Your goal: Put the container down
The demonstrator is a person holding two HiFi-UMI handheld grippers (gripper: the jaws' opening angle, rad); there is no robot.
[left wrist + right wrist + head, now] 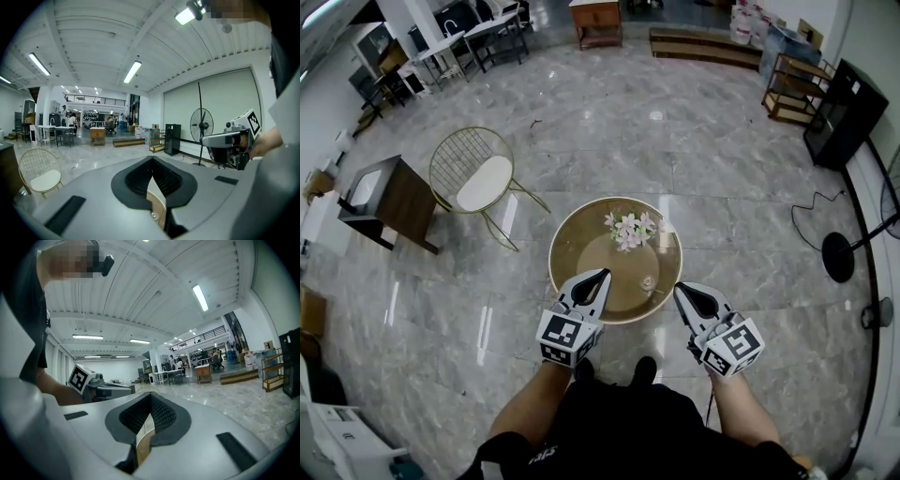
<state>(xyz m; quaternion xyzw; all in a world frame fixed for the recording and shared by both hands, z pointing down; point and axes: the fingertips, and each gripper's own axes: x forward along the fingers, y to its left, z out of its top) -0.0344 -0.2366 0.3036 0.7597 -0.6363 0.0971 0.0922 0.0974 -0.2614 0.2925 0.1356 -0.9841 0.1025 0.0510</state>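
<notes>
You hold the left gripper [604, 274] and right gripper [678, 287] with fingers closed on nothing, the small clear container [648, 281] standing on the table [581, 255] between the fingertips; placement appears complete, withdrawal outstanding.

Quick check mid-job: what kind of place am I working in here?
Probably a big open-plan office or showroom hall: polished marble floor, desks at the far end, a mezzanine railing overhead.
</notes>
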